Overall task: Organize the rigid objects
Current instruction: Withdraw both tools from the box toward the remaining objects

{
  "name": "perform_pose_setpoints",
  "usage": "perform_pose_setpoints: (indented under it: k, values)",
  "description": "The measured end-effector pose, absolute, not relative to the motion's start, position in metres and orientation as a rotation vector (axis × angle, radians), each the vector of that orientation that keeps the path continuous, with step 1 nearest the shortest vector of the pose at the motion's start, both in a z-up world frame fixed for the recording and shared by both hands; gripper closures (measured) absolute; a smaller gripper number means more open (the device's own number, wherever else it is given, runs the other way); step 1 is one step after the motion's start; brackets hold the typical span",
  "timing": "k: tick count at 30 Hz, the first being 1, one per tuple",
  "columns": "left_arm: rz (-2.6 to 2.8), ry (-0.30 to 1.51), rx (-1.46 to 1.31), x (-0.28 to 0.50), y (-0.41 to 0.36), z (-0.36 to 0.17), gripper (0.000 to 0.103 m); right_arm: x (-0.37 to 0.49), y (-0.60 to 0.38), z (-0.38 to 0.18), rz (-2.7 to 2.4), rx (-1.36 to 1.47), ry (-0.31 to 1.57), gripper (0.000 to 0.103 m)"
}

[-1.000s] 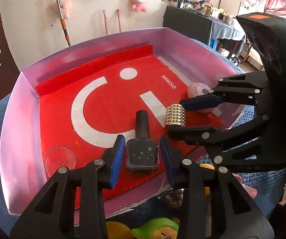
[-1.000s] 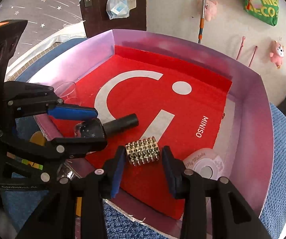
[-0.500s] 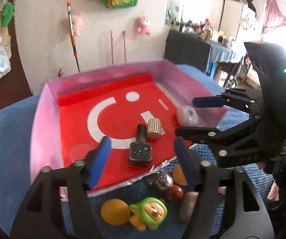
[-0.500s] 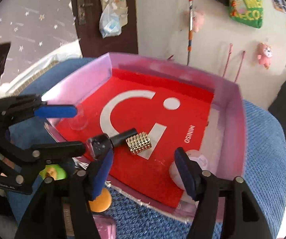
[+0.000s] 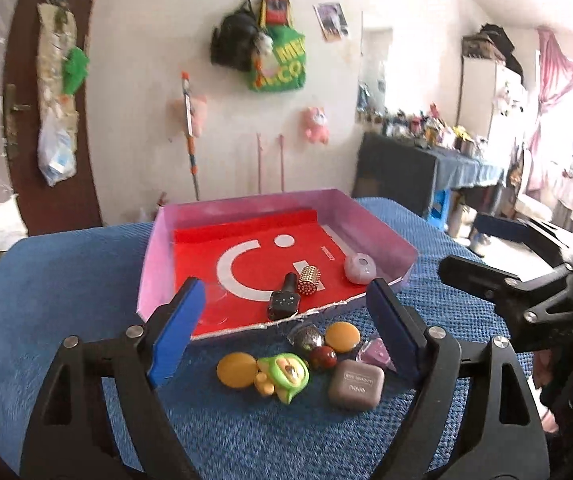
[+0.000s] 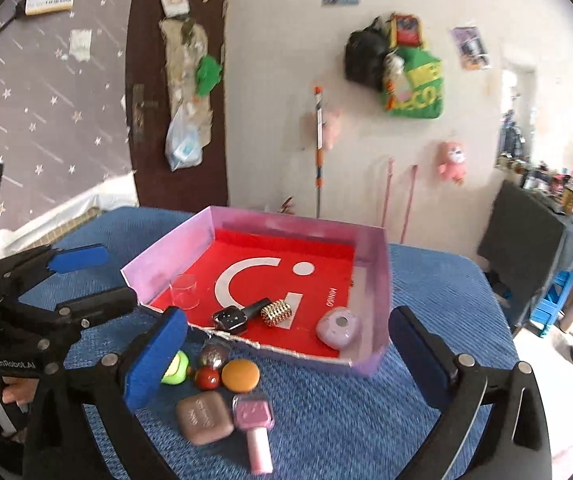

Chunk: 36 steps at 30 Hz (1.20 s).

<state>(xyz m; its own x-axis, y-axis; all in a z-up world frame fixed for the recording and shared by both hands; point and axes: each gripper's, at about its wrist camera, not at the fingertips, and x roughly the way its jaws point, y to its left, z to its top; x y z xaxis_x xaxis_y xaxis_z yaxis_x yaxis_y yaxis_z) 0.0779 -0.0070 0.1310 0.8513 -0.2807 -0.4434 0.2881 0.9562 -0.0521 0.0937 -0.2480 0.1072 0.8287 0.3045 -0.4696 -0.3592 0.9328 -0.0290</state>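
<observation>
Domestic room, cream wall hung with plush toys and a green bag; worktop [image 6: 426, 292] covered in blue textured cloth.

Item 1. Shallow pink box [image 6: 378, 280], near wall torn down, lined with a red sheet printed "MINISO" and a white smile mark. Evidently the collecting bin. Holds: clear cup [image 6: 184, 290] at far left; dark nail-polish bottle [image 6: 235, 317] lying on its side; gold studded cylinder [image 6: 275, 312] touching its cap; lilac pebble-shaped case [image 6: 337, 328] at right.

Item 2. Unsorted pieces on the cloth just before the torn edge, probably awaiting transfer: brown earbud case [image 5: 356, 385], lettering too blurred to read; pink nail-polish bottle [image 6: 255, 426]; green toy figure [image 5: 284, 372]; two orange discs [image 5: 237, 370]; red bead [image 6: 207, 377]; shiny ball [image 6: 214, 354].

Item 3. Left claw [image 5: 286, 328] released, pads spread wide, empty, above the loose pieces.

Item 4. Right claw [image 6: 286, 356] likewise released and empty. Left handle reads "GenRobot.AI".
</observation>
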Motion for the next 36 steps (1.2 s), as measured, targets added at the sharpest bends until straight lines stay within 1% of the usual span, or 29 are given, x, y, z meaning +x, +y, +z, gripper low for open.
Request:
perform_pose_setpoints:
  k: [2,6,12,16,22,36]
  values:
    - [-0.265,0.436,0.014,0.063,-0.007,0.126,0.012,0.077,-0.252,0.105,0.329,-0.100,0.457,0.000]
    - [-0.218,0.407,0.003,0.040,-0.008,0.107,0.012,0.042,-0.254,0.089,0.295,-0.071,0.403,0.000]
    - [-0.204,0.488,-0.026,0.033,-0.005,0.072,0.012,0.014,-0.243,0.052,0.262,-0.116,0.396,0.000]
    - [-0.189,0.541,-0.051,0.036,0.000,0.058,0.012,0.017,-0.238,0.032,0.274,-0.130,0.448,0.000]
    - [-0.183,0.592,-0.056,0.046,0.003,0.049,0.012,0.030,-0.243,0.017,0.283,-0.080,0.518,0.000]
    - [-0.156,0.727,-0.026,0.085,0.009,0.045,0.012,0.066,-0.256,0.006,0.265,-0.050,0.656,0.000]
